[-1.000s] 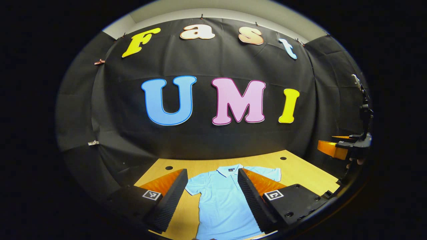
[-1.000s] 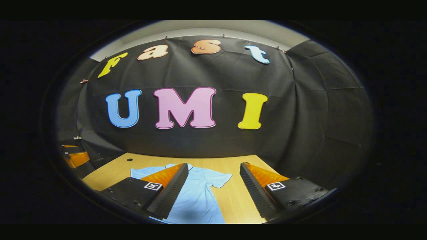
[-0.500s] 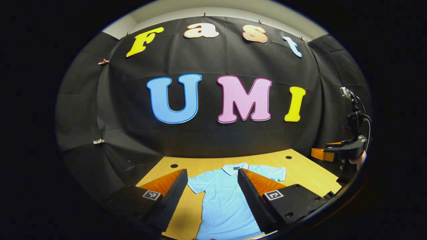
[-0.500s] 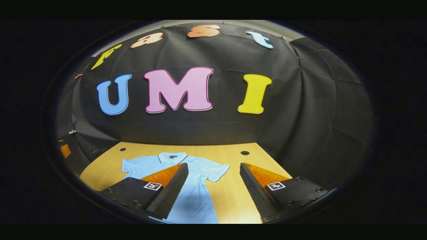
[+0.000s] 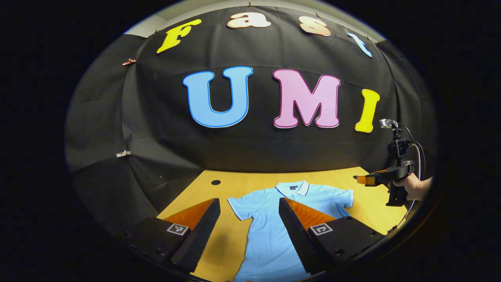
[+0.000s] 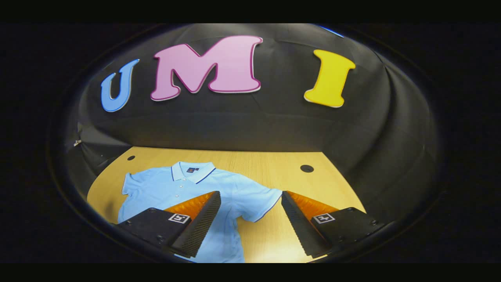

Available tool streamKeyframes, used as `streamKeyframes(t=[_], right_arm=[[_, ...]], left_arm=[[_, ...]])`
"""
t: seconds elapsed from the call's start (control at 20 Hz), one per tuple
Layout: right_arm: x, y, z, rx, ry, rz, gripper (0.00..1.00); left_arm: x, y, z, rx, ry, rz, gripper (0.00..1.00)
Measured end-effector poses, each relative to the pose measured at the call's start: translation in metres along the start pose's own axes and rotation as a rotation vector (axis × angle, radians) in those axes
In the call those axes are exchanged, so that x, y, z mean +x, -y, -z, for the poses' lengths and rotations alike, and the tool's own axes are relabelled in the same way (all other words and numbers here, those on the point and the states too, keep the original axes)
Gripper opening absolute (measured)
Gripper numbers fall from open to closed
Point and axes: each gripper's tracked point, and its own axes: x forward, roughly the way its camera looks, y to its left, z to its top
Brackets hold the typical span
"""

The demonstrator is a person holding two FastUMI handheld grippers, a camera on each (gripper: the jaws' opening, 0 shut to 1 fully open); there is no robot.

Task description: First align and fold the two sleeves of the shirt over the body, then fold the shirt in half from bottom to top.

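Note:
A light blue polo shirt (image 5: 270,231) (image 6: 184,188) lies flat on the wooden table (image 5: 219,196) (image 6: 266,164), collar toward the wall and both short sleeves spread out. My left gripper (image 5: 249,213) hovers open above the shirt's left sleeve and chest. My right gripper (image 6: 250,209) hangs open above the shirt's right sleeve (image 6: 262,201). The right gripper (image 5: 377,178) also appears at the right of the left gripper view, held by a hand (image 5: 411,188). Neither gripper holds anything.
The booth's black cloth wall closes off the back and sides of the table. Small round holes (image 5: 215,182) (image 6: 306,168) sit in the tabletop near its far corners. Bare wood lies to the right of the shirt (image 6: 297,180).
Both grippers have moved forward and tilted down toward the table, so the shirt shows fuller and nearer. The right gripper has moved in over the right sleeve. Both stay open.

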Motion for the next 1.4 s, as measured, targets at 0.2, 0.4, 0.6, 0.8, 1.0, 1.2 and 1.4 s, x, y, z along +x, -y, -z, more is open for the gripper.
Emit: streamKeyframes(t=[0.2,0.4,0.6,0.8,1.0,1.2,1.4], right_arm=[[0.064,0.022,0.029,0.002,-0.089,0.049,0.98],[0.118,0.039,0.049,0.002,-0.169,0.083,0.97],[0.154,0.052,0.064,0.003,-0.216,0.113,0.95],[0.163,0.059,0.078,0.01,-0.257,0.135,0.97],[0.165,0.061,0.078,0.004,-0.247,0.152,0.98],[0.167,0.049,0.078,0.078,-0.231,0.127,0.88],[0.168,0.039,0.08,0.017,-0.202,0.091,0.5]], left_arm=[[0.031,0.002,0.007,-0.053,-0.046,-0.001,0.96],[0.057,-0.005,0.015,-0.029,-0.069,-0.019,0.96],[0.073,-0.008,0.029,-0.055,-0.106,-0.032,0.96],[0.084,-0.004,0.029,-0.062,-0.111,-0.029,0.97],[0.091,0.001,0.03,-0.061,-0.114,-0.02,0.97],[0.093,0.005,0.032,-0.066,-0.118,-0.018,0.97],[0.09,0.006,0.037,-0.078,-0.123,-0.021,0.97]])
